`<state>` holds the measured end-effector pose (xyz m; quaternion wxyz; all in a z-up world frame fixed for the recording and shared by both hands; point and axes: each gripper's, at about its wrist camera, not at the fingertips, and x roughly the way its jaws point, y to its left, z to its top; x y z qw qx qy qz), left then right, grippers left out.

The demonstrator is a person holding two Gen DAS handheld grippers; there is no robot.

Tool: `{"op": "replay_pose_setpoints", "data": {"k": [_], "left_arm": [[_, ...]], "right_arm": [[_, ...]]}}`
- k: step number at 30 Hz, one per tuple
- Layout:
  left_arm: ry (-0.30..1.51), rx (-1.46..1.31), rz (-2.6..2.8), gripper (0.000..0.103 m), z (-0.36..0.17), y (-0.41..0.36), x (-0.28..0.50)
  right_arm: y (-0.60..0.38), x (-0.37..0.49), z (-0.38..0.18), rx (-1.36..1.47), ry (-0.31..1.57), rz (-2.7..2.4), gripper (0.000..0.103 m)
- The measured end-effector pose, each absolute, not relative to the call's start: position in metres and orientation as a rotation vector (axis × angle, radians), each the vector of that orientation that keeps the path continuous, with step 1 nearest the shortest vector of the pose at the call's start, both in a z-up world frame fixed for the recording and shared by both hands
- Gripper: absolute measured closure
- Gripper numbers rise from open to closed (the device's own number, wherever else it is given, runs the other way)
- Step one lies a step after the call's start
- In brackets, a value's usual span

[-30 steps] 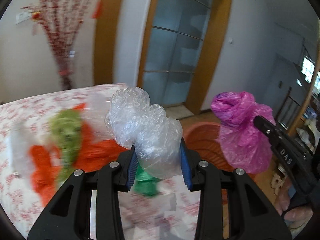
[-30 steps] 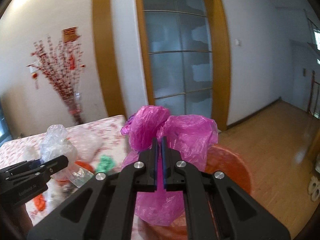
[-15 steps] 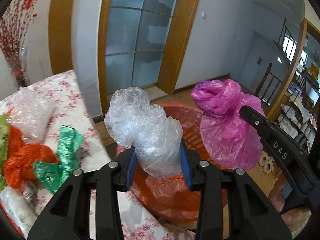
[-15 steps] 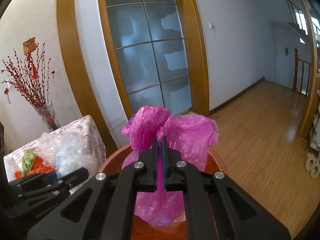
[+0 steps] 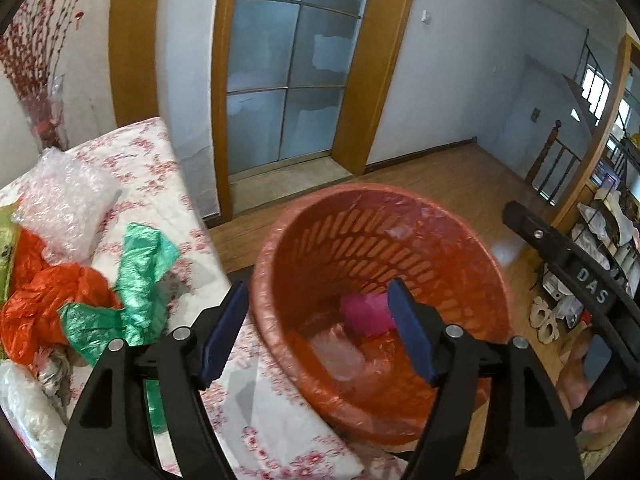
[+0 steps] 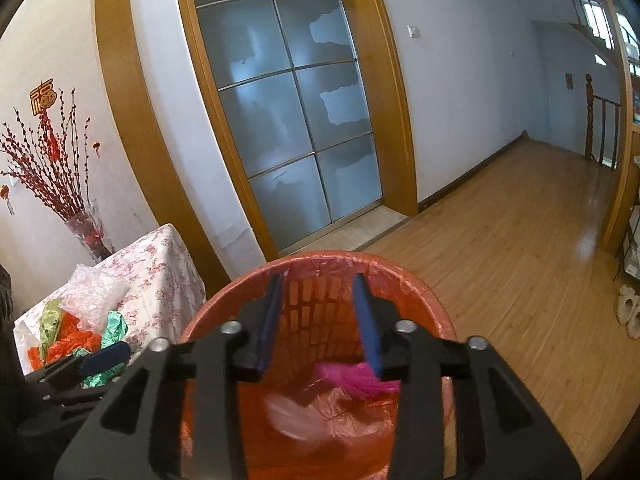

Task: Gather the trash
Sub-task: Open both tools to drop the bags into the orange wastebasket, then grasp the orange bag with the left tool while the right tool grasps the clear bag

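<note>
An orange slotted basket [image 5: 280, 248] [image 6: 420, 292] lined with plastic stands beside the floral-cloth table [image 5: 168, 184]. Down inside it are a pink bag [image 5: 364, 314] [image 6: 352, 376] and a clear bag [image 5: 340, 356] [image 6: 296, 416], both blurred. My left gripper [image 5: 318, 292] hangs over the basket, its jaws opening with nothing between them. My right gripper [image 6: 317, 280] is also above the basket, jaws opening and empty. On the table lie a green bag [image 5: 140, 272], an orange bag [image 5: 44, 300] and bubble wrap [image 5: 60, 200].
A vase of red branches [image 6: 86, 228] stands at the table's far corner. Behind the basket is a frosted glass door [image 6: 288, 120] in a wooden frame. Wooden floor [image 6: 500, 248] stretches right, with slippers [image 6: 628, 308] and a shelf [image 5: 600, 220] at the edge.
Both grippers swung from the table to over the basket, then opened. The clear bag left the left gripper and the pink bag left the right one; both are now in the basket.
</note>
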<state>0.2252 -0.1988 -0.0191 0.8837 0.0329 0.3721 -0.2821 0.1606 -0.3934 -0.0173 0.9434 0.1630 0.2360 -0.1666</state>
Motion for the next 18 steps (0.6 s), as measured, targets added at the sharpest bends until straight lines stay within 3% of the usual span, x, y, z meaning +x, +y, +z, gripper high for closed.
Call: {"op": "replay_pose_setpoints", "data": {"k": [16,18], "left_arm": [[0.696,0.044,-0.389,0.028,0.002,-0.105,0.206],[0.682,0.035,-0.339,0.022,0.005,-0.084,0.201]], "right_arm": [[-0.333,0.139,-0.005,0.263,0.489,-0.254,0.037],[-0.316,0.139,-0.004,0.258,0.497,-0.215,0.032]]}}
